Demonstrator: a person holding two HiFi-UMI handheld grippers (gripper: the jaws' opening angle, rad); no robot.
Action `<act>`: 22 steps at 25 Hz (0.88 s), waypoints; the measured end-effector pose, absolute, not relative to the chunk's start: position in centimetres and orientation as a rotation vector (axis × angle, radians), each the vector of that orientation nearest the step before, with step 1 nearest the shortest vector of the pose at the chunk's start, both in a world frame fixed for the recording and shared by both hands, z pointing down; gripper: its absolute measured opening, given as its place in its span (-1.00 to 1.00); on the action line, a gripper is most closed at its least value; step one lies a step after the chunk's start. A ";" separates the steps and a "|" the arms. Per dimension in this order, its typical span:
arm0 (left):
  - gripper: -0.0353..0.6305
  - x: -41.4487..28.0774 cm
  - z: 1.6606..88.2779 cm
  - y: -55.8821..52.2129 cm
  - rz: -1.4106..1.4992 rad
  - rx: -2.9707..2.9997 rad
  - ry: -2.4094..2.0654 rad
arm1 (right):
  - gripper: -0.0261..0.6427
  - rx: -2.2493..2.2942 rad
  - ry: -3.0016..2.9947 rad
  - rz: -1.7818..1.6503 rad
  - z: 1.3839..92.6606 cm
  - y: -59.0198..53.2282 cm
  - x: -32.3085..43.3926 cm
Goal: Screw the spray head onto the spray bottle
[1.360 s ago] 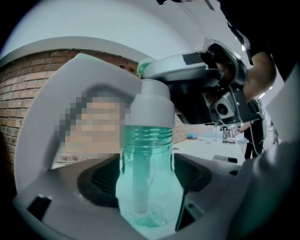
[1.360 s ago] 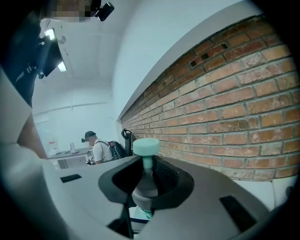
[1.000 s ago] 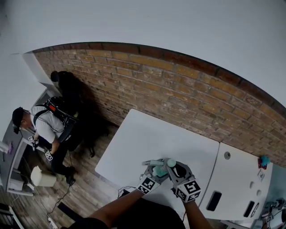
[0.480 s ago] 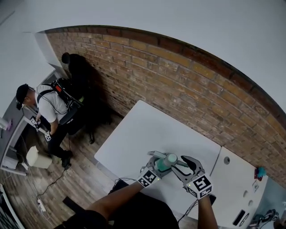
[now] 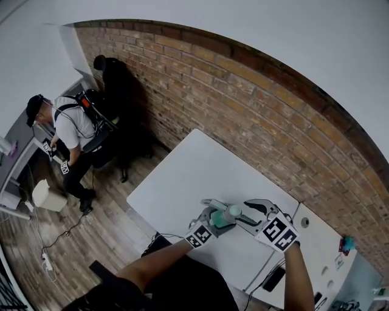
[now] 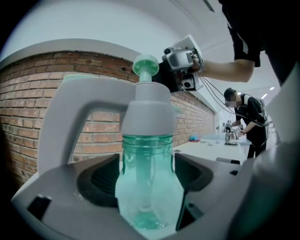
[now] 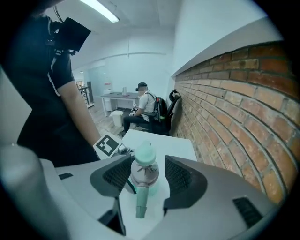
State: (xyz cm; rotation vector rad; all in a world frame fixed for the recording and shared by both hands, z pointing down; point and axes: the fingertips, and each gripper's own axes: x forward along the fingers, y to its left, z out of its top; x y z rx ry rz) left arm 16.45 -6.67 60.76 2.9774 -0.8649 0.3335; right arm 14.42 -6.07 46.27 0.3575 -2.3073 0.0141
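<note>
L gripper (image 6: 146,174) clamped on spray bottle (image 6: 148,190), pads on both flanks, bottle upright over white table (image 5: 182,182); whether the base touches the top can't tell. R gripper (image 7: 143,177) jaws apart, spray head (image 7: 143,169) betw. them, pads not pressing it. Head sits on bottle neck.

Room, near to far: 2nd white table (image 5: 322,246) just beside the first, wood floor (image 5: 106,212), brick wall (image 5: 243,109) along both tables, person w/ backpack (image 5: 70,127) at a far desk.

L gripper view only: clear teal body w/ dip tube, grey collar on neck. R gripper view only: nozzle pointing at camera, ceiling strip light (image 7: 99,10).
</note>
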 end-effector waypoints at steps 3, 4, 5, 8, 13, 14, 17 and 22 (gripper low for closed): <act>0.16 16.5 61.4 -6.4 0.364 2.978 -0.860 | -0.24 0.239 -2.216 0.076 47.3 -5.7 13.9; 0.16 16.6 61.6 -6.3 0.377 2.986 -0.861 | -0.22 0.211 -2.188 0.093 47.7 -5.5 13.7; 0.16 16.6 61.5 -6.2 0.381 2.996 -0.864 | -0.21 0.188 -2.162 0.100 48.1 -5.5 13.5; 0.16 16.7 61.3 -6.5 0.359 3.009 -0.862 | -0.16 0.111 -2.090 0.070 49.3 -5.5 13.0; 0.16 16.7 61.4 -6.6 0.334 3.012 -0.862 | -0.14 0.029 -1.972 -0.042 50.8 -5.7 12.6; 0.16 16.6 61.5 -6.6 0.337 3.012 -0.861 | -0.14 0.014 -1.951 -0.064 51.1 -5.8 12.6; 0.16 16.7 61.5 -6.6 0.340 3.005 -0.852 | -0.15 -0.037 -1.906 -0.096 51.7 -5.7 12.5; 0.16 16.7 61.5 -6.4 0.330 3.007 -0.837 | -0.15 -0.091 -1.841 -0.124 52.3 -5.5 12.5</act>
